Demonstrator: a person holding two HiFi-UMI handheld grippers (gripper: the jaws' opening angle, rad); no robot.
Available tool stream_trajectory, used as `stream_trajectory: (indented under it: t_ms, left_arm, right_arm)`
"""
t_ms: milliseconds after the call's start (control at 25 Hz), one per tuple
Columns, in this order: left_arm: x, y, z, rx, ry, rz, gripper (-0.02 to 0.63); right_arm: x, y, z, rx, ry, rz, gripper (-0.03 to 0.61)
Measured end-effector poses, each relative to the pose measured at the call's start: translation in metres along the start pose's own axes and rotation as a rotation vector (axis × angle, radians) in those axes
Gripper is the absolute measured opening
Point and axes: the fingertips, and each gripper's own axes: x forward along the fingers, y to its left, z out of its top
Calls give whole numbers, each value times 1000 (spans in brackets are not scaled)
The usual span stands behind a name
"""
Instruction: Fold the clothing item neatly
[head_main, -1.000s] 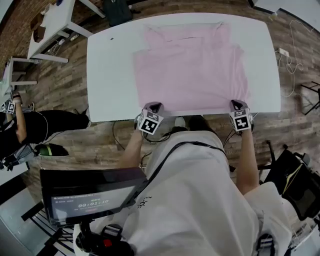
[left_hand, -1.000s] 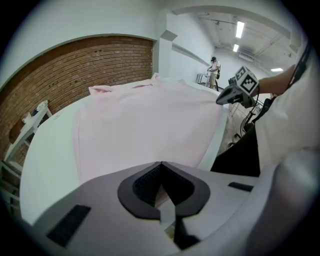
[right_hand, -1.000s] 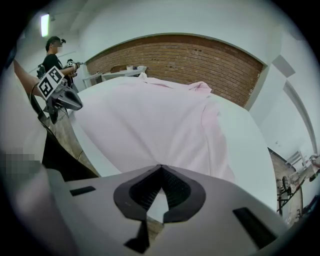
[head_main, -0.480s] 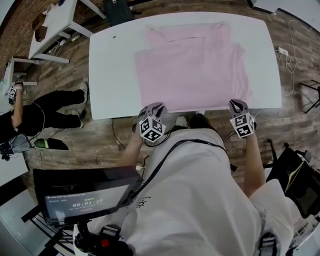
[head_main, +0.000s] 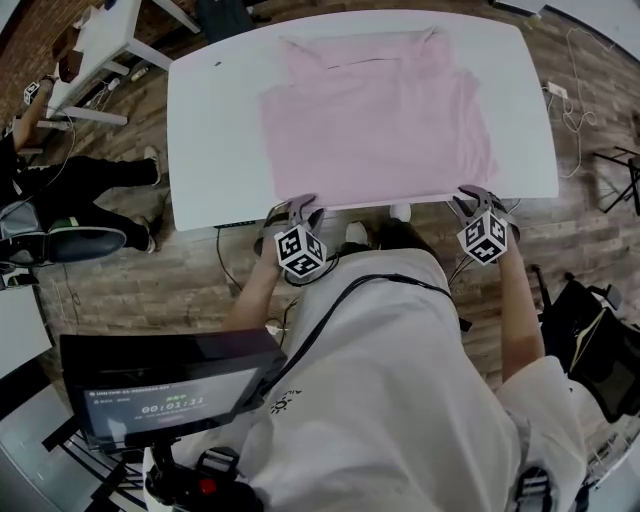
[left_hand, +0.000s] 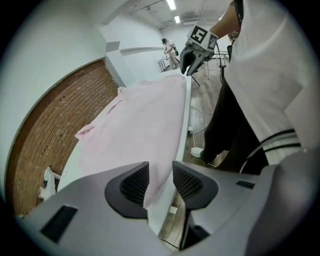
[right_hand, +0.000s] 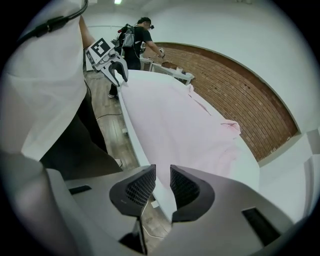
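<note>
the left gripper (head_main: 300, 208) and right gripper (head_main: 470, 196) are just opening, the shirt (head_main: 375, 120) hem lying loose between their parted jaws. the screen (head_main: 170, 405) is showing 00:01:11.

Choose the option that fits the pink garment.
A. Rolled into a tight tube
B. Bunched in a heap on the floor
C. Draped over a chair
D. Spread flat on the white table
D: the pink garment lies spread flat on the white table, reaching the table's near edge.
</note>
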Motion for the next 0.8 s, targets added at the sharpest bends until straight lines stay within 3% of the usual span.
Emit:
stream_trajectory:
  t_ms: [320, 800]
  left_arm:
    - [10, -12, -3, 150, 157, -46, 144]
    - [19, 0, -24, 194, 280, -91, 136]
  right_arm:
    - [-6, -14, -28, -35, -8, 46, 86]
    - [8, -24, -36, -100, -5, 128, 109]
